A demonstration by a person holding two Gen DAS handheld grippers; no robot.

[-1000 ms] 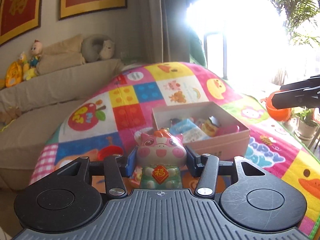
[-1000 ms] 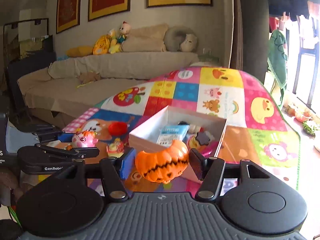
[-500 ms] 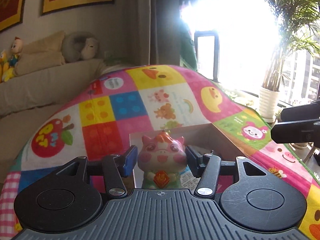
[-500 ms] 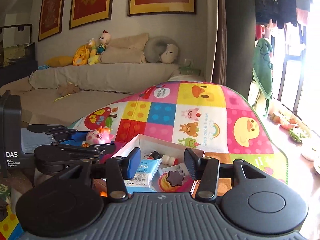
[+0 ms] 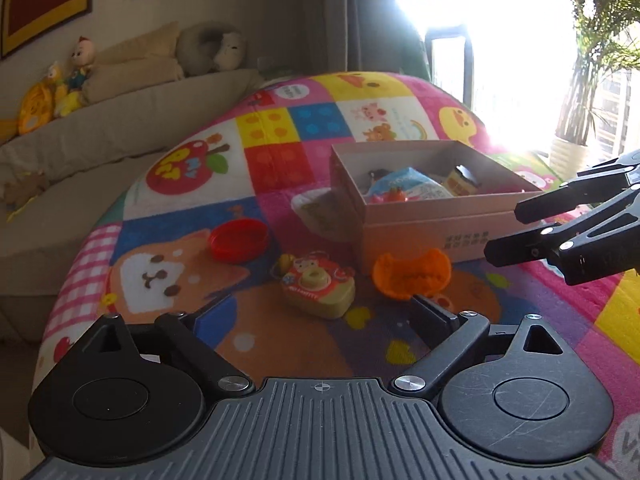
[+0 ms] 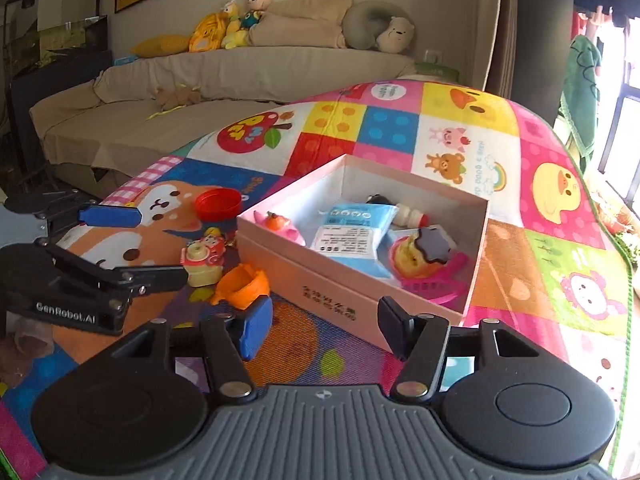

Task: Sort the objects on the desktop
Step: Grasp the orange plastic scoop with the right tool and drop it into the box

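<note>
I see sofa (image 6: 224,80) behind, bright window (image 5: 500,40) right. Table under patchwork mat (image 5: 280,136). Box (image 6: 320,280) mid-table, holding sorted items. My left tongs (image 5: 320,316) spread, empty, low over near mat. My right tongs (image 6: 324,320) spread, empty, at box's near wall. Loose left of box: red lid (image 5: 239,239), toy camera (image 5: 318,286), orange pumpkin (image 5: 412,274) just beside box.

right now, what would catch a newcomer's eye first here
The bright patchwork play mat covering the surface, then the open pink box of small toys sitting on it. Just outside the box's near wall lie an orange pumpkin toy, a toy camera and a red lid, with both claws open and empty above the mat.
</note>
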